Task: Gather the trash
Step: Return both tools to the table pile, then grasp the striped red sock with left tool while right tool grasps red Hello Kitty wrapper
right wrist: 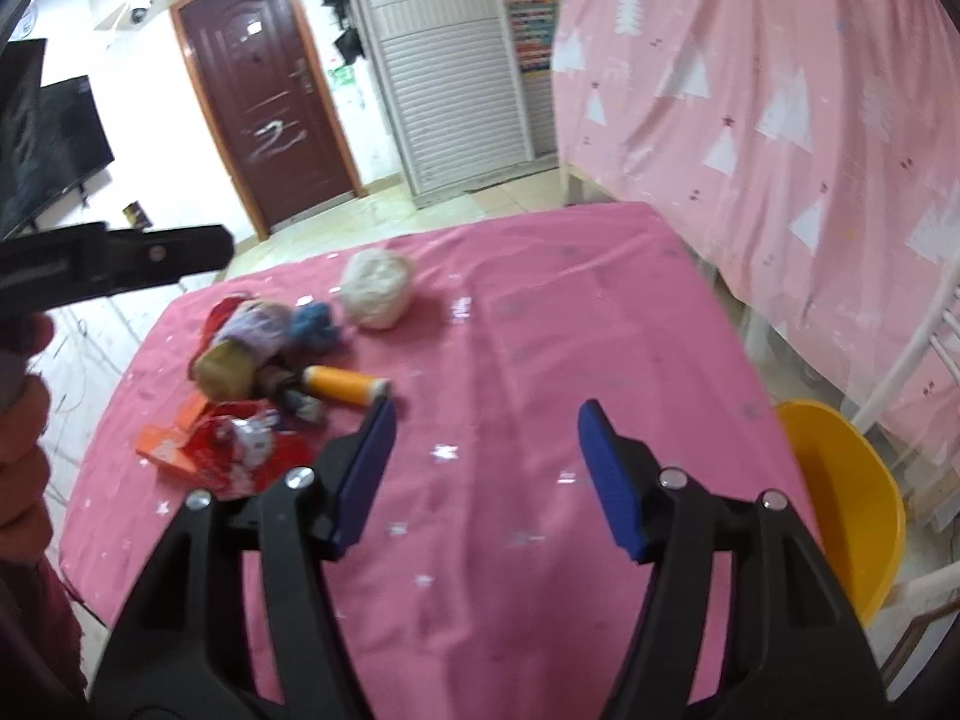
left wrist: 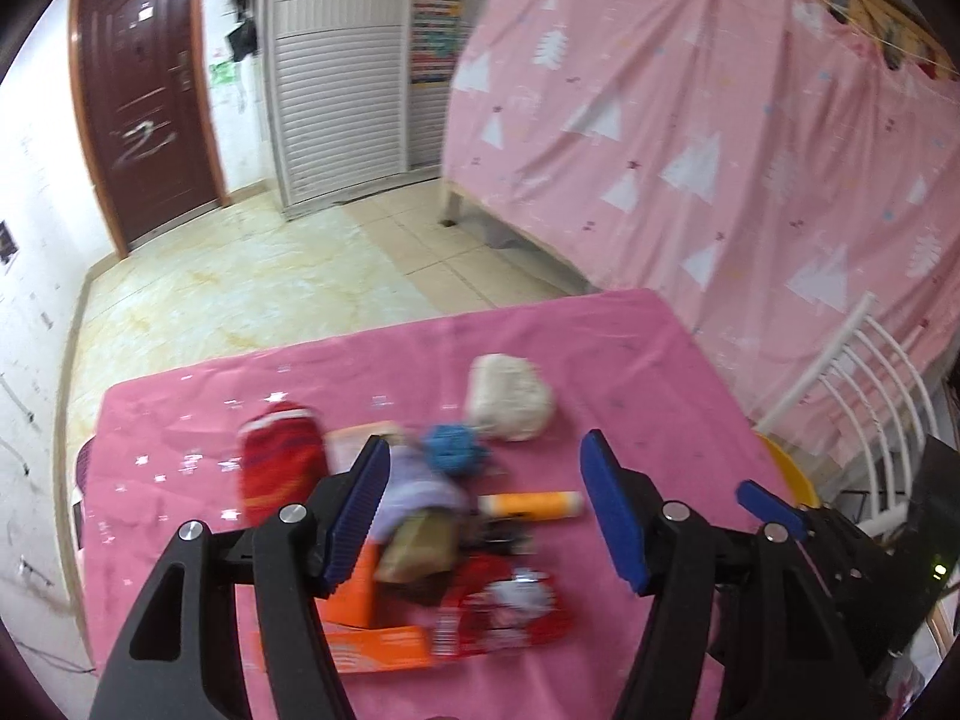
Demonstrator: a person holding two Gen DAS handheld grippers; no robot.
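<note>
A pile of trash lies on the pink tablecloth (left wrist: 630,360): a white crumpled wad (left wrist: 510,399), a blue scrap (left wrist: 453,449), an orange tube (left wrist: 531,505), a red can (left wrist: 279,462), a red wrapper (left wrist: 504,606) and an orange carton (left wrist: 372,642). My left gripper (left wrist: 483,510) is open above the pile, holding nothing. My right gripper (right wrist: 486,474) is open and empty over bare cloth (right wrist: 540,312), right of the pile. The wad (right wrist: 378,288), the tube (right wrist: 345,387) and the wrapper (right wrist: 240,450) show in the right wrist view. The left gripper's body (right wrist: 114,264) shows at far left.
A yellow bin (right wrist: 846,504) stands by the table's right edge, next to a white chair (left wrist: 864,378). A pink curtain (left wrist: 690,120) hangs behind the table. A brown door (left wrist: 144,102) and tiled floor (left wrist: 240,276) lie beyond.
</note>
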